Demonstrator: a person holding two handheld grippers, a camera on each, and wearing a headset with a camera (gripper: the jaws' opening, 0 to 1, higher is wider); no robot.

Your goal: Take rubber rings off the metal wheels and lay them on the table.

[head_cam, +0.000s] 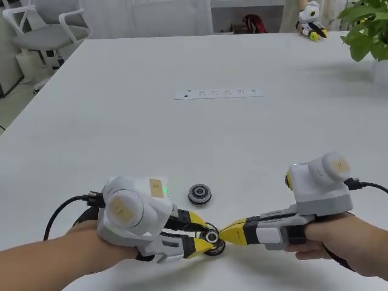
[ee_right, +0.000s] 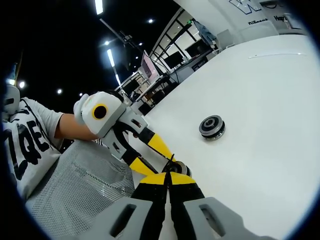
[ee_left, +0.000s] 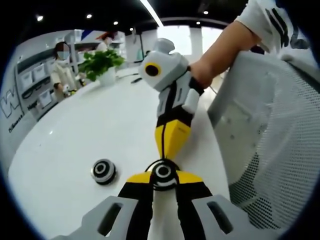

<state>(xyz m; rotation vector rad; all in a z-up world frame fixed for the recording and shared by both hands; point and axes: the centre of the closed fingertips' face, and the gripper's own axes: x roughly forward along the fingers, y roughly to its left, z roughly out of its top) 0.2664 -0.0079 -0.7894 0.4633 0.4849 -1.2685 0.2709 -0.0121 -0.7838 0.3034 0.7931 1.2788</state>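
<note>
SPOTTER: White table (head_cam: 254, 133), bright open office behind. A power strip (head_cam: 219, 93) lies mid-table, with a potted plant (head_cam: 367, 30) and a toy figure (head_cam: 310, 21) at the far edge and an office chair (head_cam: 48, 30) off the corner. At the near edge, your left gripper (head_cam: 203, 234) pinches a metal wheel (head_cam: 213, 239) between its jaws.

OPERATOR: And the right one?

SPOTTER: Your right gripper (head_cam: 227, 234) meets it tip to tip. Its jaws are pressed together, as far as I can tell on the rubber ring (ee_left: 152, 165) at the wheel's rim. A second wheel (head_cam: 199, 194) sits on the table just beyond, its dark ring apparently on.

OPERATOR: What could spoil it?

SPOTTER: Three things, by my reading. Your nip on the ring looks thin, so if you pull fast the rubber may slip out and snap back. Your left hold is on a round, smooth wheel, and a sideways tug could twist it free and send it rolling across that slick top. And if the ring pops off suddenly it could fly, with nothing near you to stop it before the table's edge.
</note>
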